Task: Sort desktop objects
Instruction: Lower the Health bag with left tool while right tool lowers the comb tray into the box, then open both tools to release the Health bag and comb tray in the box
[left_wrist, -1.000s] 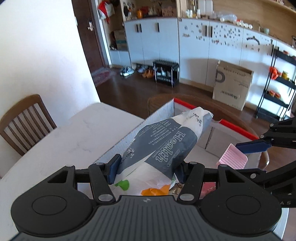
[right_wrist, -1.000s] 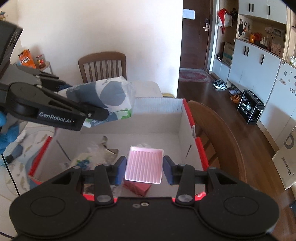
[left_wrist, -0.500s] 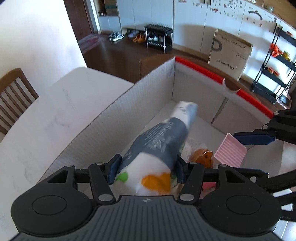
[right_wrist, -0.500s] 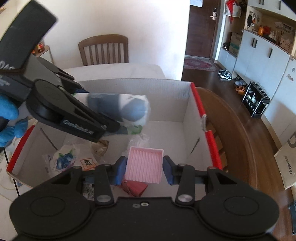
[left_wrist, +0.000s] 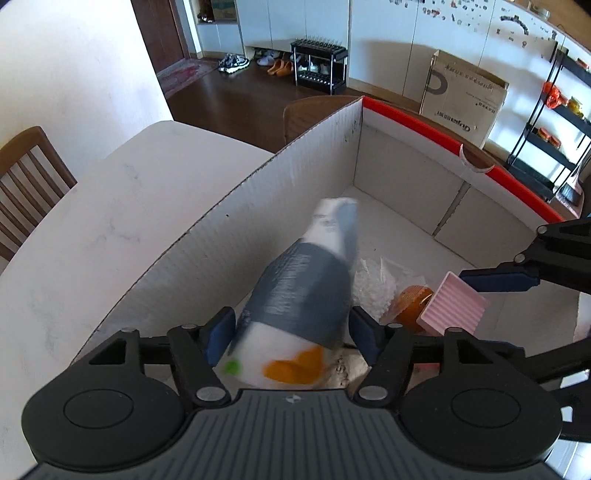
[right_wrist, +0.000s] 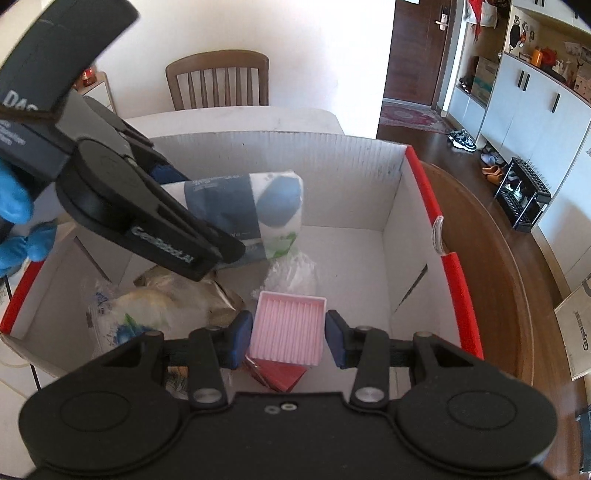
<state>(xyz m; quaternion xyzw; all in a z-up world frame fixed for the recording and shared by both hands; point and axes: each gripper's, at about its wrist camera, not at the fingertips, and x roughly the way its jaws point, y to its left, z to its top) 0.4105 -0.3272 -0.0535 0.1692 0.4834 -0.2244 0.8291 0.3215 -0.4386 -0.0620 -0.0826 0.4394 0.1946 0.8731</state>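
A grey-and-white printed bag (left_wrist: 306, 291) (right_wrist: 258, 199) hangs nose-down inside the open cardboard box (left_wrist: 258, 229), blurred with motion. My left gripper (left_wrist: 291, 332) has its jaws opening around the bag's rear end, and a narrow gap shows at each blue pad. My right gripper (right_wrist: 289, 339) is shut on a pink ribbed tray (right_wrist: 288, 328) (left_wrist: 456, 308), holding it just above the box's contents. In the left wrist view the right gripper's fingers (left_wrist: 498, 278) reach in from the right.
The box (right_wrist: 295, 155) has red-edged rims and holds a clear plastic bag (right_wrist: 291, 273), snack packets, an orange item (left_wrist: 410, 306) and a red packet (right_wrist: 280, 376). It stands on a white table (left_wrist: 110, 206). A wooden chair (right_wrist: 218, 81) is behind. A blue-gloved hand (right_wrist: 14, 206) holds the left gripper.
Both grippers have dropped lower into the box. The left jaws have widened, and the bag has tipped nose-down and is slipping from them. The pink tray stays held.
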